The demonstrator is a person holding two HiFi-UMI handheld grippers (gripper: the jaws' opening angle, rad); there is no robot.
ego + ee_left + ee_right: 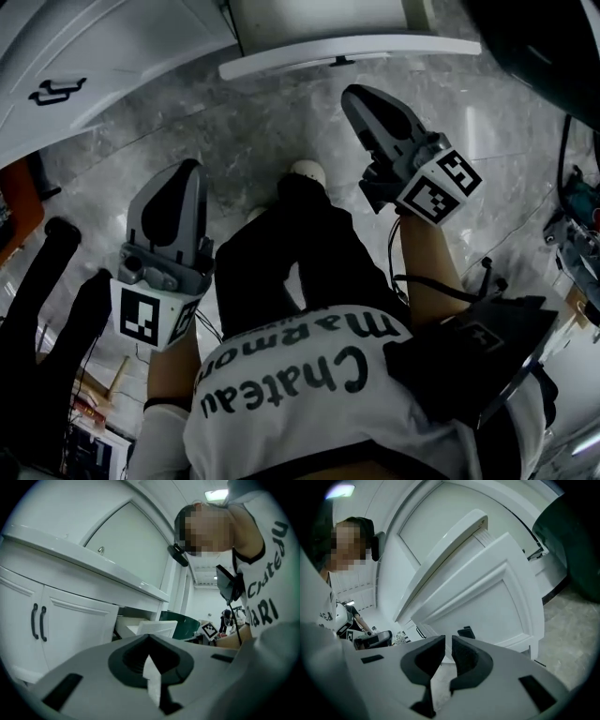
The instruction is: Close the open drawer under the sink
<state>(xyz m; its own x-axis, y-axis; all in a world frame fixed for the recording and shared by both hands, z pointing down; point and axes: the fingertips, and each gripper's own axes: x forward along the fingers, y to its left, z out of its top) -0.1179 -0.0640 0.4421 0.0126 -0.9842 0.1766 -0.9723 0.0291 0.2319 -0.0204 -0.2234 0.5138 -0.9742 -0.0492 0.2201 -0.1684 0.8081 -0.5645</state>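
Observation:
The white drawer front [349, 50] juts out from the cabinet at the top of the head view, with a small black handle [342, 62] at its lower edge. My right gripper [353, 94] hangs just below it, pointing at it, jaws a narrow slit apart with nothing between them. In the right gripper view [449, 641] the drawer's panelled front [487, 597] fills the middle, its handle [465, 631] just beyond the jaw tips. My left gripper [190, 169] is lower left, apart from the drawer, its tips touching, empty [149, 638]. There the open drawer [152, 627] shows under the sink counter [93, 566].
White cabinet doors with black handles [38, 620] stand left of the drawer [56, 91]. A dark green bin [572, 536] sits beside the cabinet on the right. Grey marble floor [253, 131] lies below. The person's dark trouser legs are between the grippers. Cabled gear [574, 225] stands at the right edge.

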